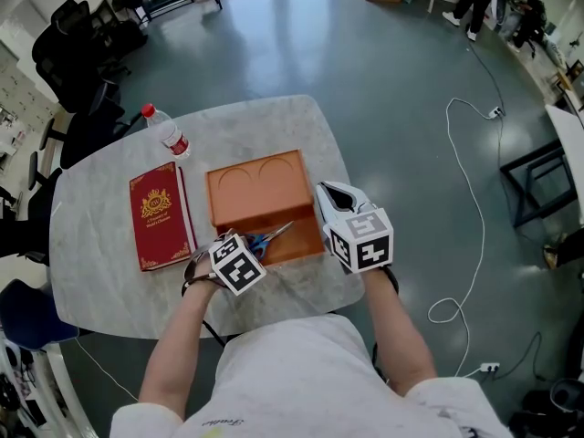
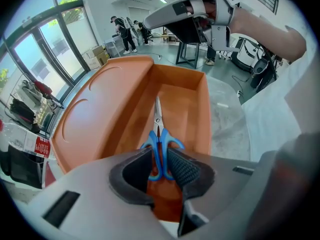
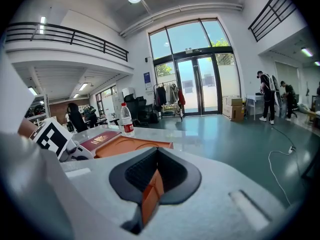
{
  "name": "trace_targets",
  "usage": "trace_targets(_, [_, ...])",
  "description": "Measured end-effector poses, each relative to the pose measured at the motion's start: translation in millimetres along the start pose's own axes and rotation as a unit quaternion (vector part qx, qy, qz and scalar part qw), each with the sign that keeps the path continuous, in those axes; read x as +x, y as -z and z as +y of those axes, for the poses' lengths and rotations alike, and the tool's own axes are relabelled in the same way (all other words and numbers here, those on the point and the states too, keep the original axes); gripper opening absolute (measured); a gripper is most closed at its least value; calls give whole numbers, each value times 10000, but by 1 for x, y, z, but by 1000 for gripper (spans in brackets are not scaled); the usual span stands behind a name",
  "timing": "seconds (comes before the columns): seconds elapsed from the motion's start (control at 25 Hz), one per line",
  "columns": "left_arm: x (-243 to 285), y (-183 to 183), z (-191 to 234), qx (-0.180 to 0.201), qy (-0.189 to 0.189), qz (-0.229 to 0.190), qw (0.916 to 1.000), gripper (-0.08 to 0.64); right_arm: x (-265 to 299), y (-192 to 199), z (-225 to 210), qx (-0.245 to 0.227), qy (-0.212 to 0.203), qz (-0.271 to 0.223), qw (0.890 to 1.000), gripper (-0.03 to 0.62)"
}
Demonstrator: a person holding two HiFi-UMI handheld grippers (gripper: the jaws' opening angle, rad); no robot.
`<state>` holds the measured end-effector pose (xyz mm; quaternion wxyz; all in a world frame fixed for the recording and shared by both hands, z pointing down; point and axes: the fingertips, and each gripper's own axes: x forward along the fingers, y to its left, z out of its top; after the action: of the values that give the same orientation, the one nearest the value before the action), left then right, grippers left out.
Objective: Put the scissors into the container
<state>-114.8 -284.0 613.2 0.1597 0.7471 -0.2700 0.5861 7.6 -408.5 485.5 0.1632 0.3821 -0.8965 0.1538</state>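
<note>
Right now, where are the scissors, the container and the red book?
scissors [image 2: 158, 120]: left gripper view, on the pivot just above the blue handles.
container [image 1: 258, 194]: head view, on its flat orange top panel.
red book [image 1: 161, 215]: head view, on the middle of the cover.

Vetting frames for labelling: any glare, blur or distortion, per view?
Head view: sharp, mild edge bending, window glare on the floor. Left gripper view: heavy fisheye, dark corners, scissors crisp. Right gripper view: fisheye, glass doors bright but readable.
</note>
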Motion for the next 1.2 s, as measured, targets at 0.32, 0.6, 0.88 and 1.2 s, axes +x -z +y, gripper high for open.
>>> trace_targets(0.32, [-5, -1, 2, -136, -80, -69, 9999, 87, -4, 1, -2, 37, 4, 10, 10000, 5])
trace_targets(0.6, [-18, -4, 14, -614, -363, -503, 9962, 86, -5, 3, 7, 13, -34, 42, 10000, 3])
trace_targets(0.88, [-42, -5, 28, -1093, -603, -1097, 9861, 80, -11, -1, 20, -62, 46, 9, 10000, 5])
trace_targets(1.2, [-75, 2, 34, -1343, -788, -1642, 9741, 65, -29, -9, 38, -163, 248, -33, 9996, 5])
